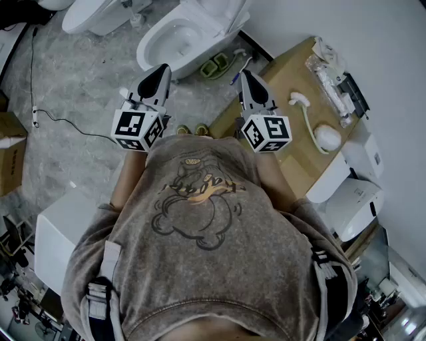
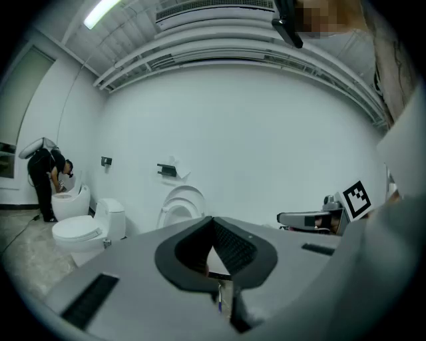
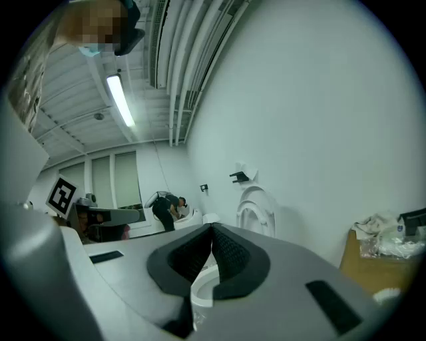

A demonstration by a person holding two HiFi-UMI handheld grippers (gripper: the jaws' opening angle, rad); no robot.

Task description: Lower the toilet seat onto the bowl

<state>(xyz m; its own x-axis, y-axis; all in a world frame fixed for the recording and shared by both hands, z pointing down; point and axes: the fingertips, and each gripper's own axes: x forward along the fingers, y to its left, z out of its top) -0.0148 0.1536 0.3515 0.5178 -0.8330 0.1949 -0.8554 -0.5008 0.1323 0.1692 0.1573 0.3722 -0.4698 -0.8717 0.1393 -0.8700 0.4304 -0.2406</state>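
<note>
The white toilet [image 1: 174, 38] stands ahead of me by the wall, its bowl uncovered. Its seat and lid [image 1: 223, 14] are raised against the wall, and show upright as the seat [image 2: 181, 205] in the left gripper view and the seat [image 3: 257, 212] in the right gripper view. My left gripper [image 1: 163, 69] is held in the air short of the bowl, jaws shut and empty. My right gripper [image 1: 245, 73] hangs beside it to the right, also shut on nothing. The left gripper [image 2: 213, 223] and right gripper [image 3: 212, 232] point at the toilet without touching it.
A brown cardboard box [image 1: 287, 126] on the right carries a hand shower with hose [image 1: 307, 116] and packaged parts. Green slippers [image 1: 214, 66] lie by the toilet base. A cable [image 1: 60, 120] crosses the floor at left. Another toilet [image 2: 83, 230] and a bending person [image 2: 45, 174] are further left.
</note>
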